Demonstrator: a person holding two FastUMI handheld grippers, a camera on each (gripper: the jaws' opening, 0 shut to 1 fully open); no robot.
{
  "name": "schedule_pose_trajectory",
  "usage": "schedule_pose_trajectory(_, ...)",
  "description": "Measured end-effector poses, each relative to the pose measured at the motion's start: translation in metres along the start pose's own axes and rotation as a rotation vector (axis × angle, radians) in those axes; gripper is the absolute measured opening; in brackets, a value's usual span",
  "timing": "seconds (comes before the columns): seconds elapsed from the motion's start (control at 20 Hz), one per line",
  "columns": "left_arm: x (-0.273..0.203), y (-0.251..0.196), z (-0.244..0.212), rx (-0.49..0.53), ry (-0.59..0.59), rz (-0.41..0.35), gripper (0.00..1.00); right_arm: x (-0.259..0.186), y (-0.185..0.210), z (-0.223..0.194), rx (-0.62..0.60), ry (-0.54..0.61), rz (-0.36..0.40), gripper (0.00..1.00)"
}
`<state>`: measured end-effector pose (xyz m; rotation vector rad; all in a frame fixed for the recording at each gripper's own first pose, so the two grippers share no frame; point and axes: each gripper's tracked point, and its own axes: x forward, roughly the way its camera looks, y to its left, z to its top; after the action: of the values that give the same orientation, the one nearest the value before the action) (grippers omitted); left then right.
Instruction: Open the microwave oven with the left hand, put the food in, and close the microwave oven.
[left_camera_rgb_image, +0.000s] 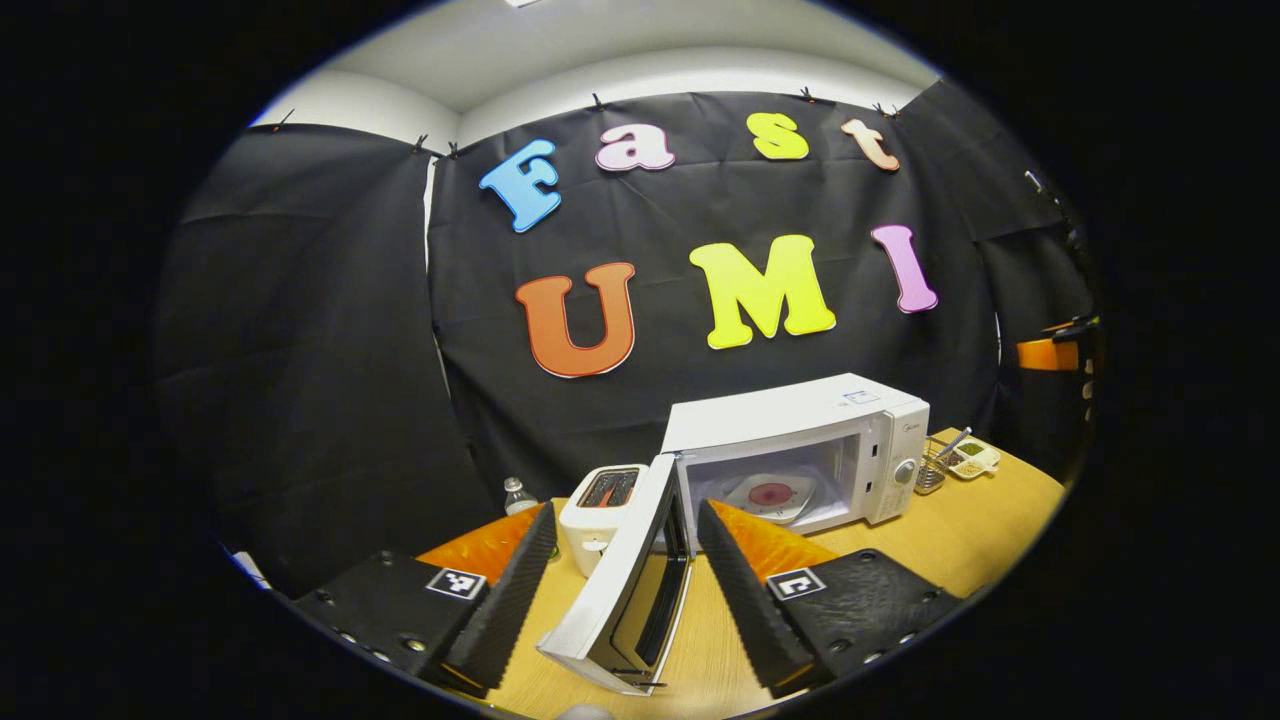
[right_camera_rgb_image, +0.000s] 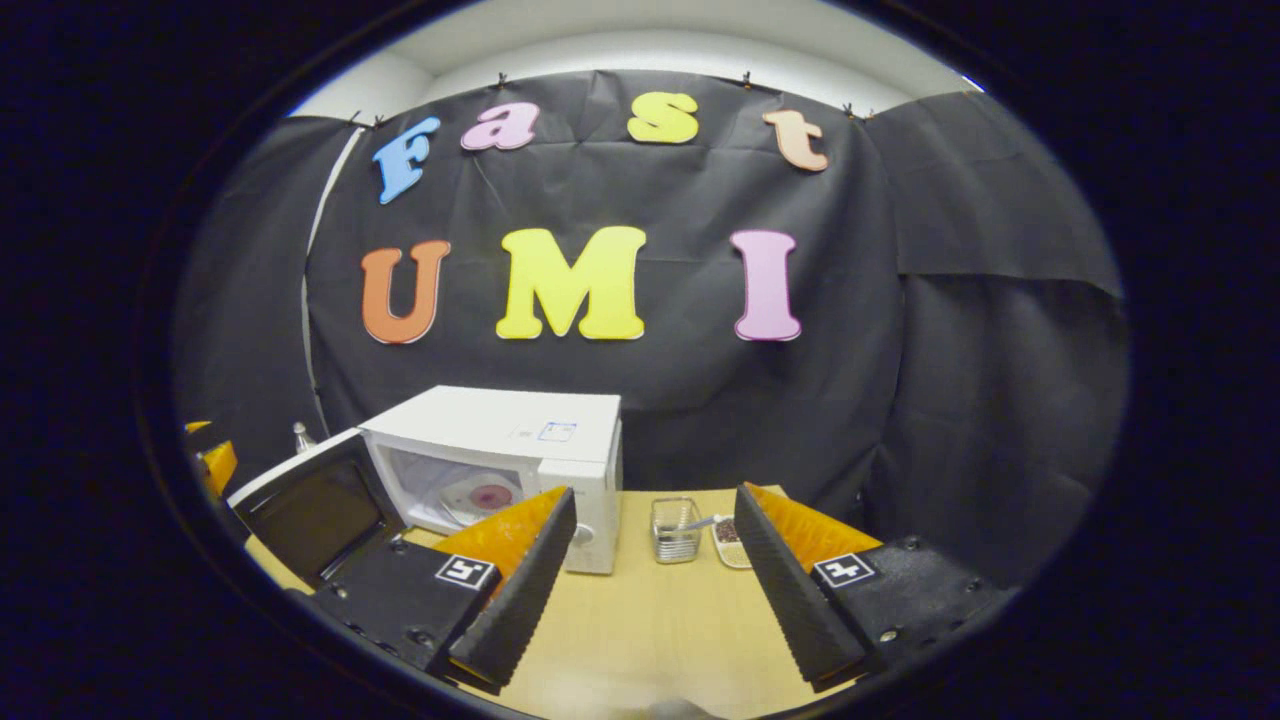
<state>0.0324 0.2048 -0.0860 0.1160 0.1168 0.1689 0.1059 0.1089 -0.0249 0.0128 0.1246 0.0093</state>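
left gripper (left_camera_rgb_image: 625, 590) jaws spread wide around the open microwave door (left_camera_rgb_image: 620, 585), not gripping it; plate of food (left_camera_rgb_image: 770, 495) sits inside; right gripper (right_camera_rgb_image: 650, 590) jaws released over the bench (right_camera_rgb_image: 650, 610)

The microwave (left_camera_rgb_image: 800, 440) is set on the table (left_camera_rgb_image: 960, 540), near its back edge. Its door (left_camera_rgb_image: 625, 580) is swung wide open to the left, and a plate (left_camera_rgb_image: 770, 495) is seen inside it. The toaster (left_camera_rgb_image: 600, 505) is placed just beside the microwave on its left, behind the open door. A bottle (left_camera_rgb_image: 516, 495) is found left of the toaster, by the back edge. A wire basket (right_camera_rgb_image: 675, 530) is set right of the microwave, and a small dish (right_camera_rgb_image: 728, 540) is laid just right of the basket.
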Motion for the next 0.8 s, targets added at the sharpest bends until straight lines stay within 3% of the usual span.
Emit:
schedule_pose_trajectory(0.05, 0.002, -0.003, -0.002, -0.027, 0.01, -0.014, 0.66, -0.006, -0.002, 0.003, 0.002, -0.004, -0.009, 1.0)
schedule_pose_trajectory(0.1, 0.004, -0.002, -0.004, -0.047, 0.014, -0.015, 0.76, -0.012, -0.005, 0.003, 0.013, -0.004, -0.018, 1.0)
schedule_pose_trajectory(0.15, 0.005, 0.0, -0.005, -0.059, 0.01, -0.017, 0.48, -0.016, -0.007, 0.002, 0.025, 0.001, -0.024, 1.0)
schedule_pose_trajectory(0.2, 0.004, 0.004, -0.005, -0.071, 0.005, -0.016, 0.39, -0.018, -0.008, -0.001, 0.035, 0.012, -0.028, 1.0)
schedule_pose_trajectory(0.25, 0.006, 0.008, -0.006, -0.076, 0.001, -0.007, 0.23, -0.02, -0.008, -0.007, 0.045, 0.029, -0.028, 0.92)
schedule_pose_trajectory(0.3, 0.009, 0.017, -0.012, -0.068, 0.012, 0.017, 0.08, -0.022, -0.009, -0.012, 0.05, 0.047, -0.03, 1.0)
schedule_pose_trajectory(0.35, 0.009, 0.021, -0.018, -0.067, 0.028, 0.022, 0.01, -0.023, -0.01, -0.014, 0.049, 0.059, -0.038, 0.92)
schedule_pose_trajectory(0.4, 0.005, 0.025, -0.021, -0.076, 0.029, 0.022, 0.0, -0.024, -0.011, -0.016, 0.042, 0.068, -0.048, 1.0)
schedule_pose_trajectory(0.45, 0.003, 0.028, -0.022, -0.089, 0.03, 0.012, 0.0, -0.026, -0.009, -0.016, 0.041, 0.07, -0.051, 0.92)
schedule_pose_trajectory(0.5, 0.001, 0.035, -0.02, -0.074, 0.011, 0.023, 0.0, -0.028, -0.006, -0.015, 0.04, 0.068, -0.05, 1.0)
schedule_pose_trajectory(0.55, 0.003, 0.046, -0.022, -0.056, 0.002, 0.033, 0.0, -0.029, -0.003, -0.016, 0.034, 0.072, -0.049, 0.92)
schedule_pose_trajectory(0.6, 0.002, 0.054, -0.027, -0.042, 0.003, 0.048, 0.0, -0.031, -0.002, -0.016, 0.026, 0.077, -0.045, 1.0)
schedule_pose_trajectory(0.8, 0.001, 0.098, -0.059, -0.044, 0.032, 0.11, 0.0, -0.036, 0.001, -0.022, 0.001, 0.1, -0.037, 1.0)
